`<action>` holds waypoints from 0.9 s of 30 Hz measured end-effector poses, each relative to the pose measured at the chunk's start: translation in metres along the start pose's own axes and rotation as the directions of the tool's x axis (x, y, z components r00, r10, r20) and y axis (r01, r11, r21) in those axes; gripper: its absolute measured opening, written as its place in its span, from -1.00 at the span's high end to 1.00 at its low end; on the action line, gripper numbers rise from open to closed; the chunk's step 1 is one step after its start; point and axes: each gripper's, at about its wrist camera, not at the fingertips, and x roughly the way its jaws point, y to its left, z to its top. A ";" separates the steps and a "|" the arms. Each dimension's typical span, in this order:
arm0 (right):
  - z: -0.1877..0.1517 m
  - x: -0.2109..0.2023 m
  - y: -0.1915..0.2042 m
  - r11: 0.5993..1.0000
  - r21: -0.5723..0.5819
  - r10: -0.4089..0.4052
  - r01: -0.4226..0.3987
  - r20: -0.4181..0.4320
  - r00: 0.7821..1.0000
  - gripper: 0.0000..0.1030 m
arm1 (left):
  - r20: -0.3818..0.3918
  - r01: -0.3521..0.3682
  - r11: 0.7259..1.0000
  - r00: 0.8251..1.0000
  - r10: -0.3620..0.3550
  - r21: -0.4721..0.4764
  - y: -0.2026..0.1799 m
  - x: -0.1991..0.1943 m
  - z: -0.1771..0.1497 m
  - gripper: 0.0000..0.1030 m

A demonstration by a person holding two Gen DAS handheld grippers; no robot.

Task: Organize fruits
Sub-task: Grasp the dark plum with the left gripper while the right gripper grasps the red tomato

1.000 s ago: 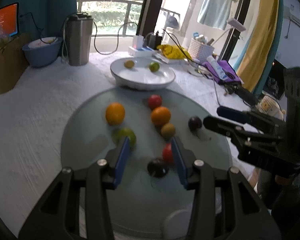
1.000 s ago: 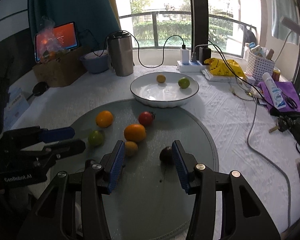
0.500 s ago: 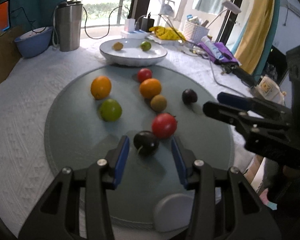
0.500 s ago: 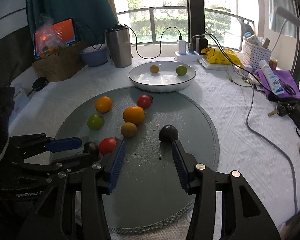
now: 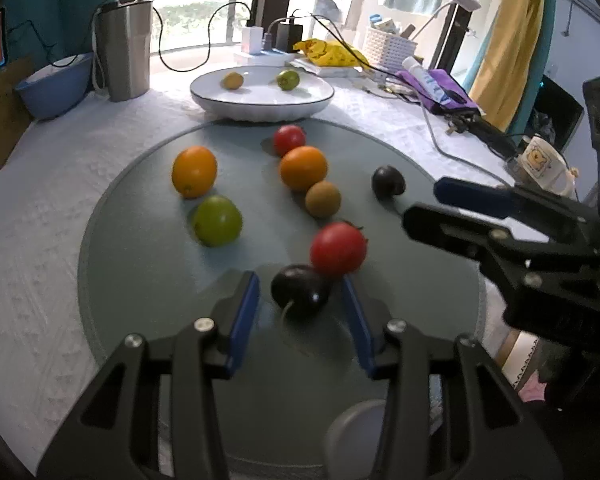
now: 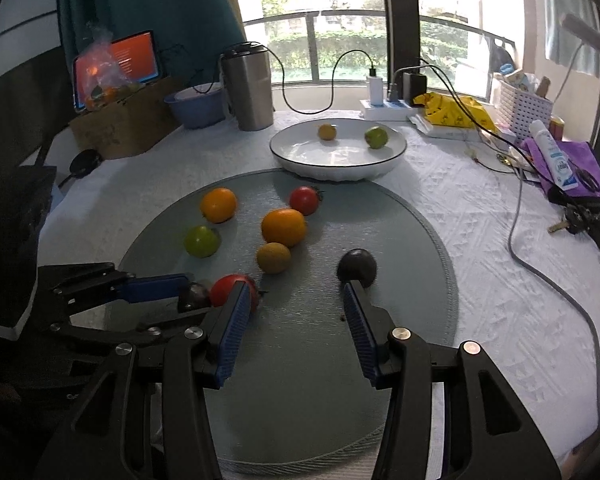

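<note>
Left wrist view, left hand-held gripper (image 5: 300, 294) closing around dark plum (image 5: 300, 290), gaps remain, stalk facing camera.

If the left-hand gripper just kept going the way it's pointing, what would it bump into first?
Most likely the dark plum, already lying between the left gripper's closing blue fingers. The red tomato sits just behind it, touching or nearly so.

Right tool (image 6: 296, 316) open over mat (image 6: 400, 248); dark plum (image 6: 357, 267) just beyond.

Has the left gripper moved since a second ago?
Yes. The left gripper came back from the white plate and down around the near dark plum, jaws closing.
</note>
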 end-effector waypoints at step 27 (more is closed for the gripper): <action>-0.006 0.044 0.040 0.996 -0.040 0.076 -0.081 -0.123 0.989 0.01 | 0.089 -0.013 0.998 0.996 0.019 -0.066 0.039 -0.028 -0.005 0.42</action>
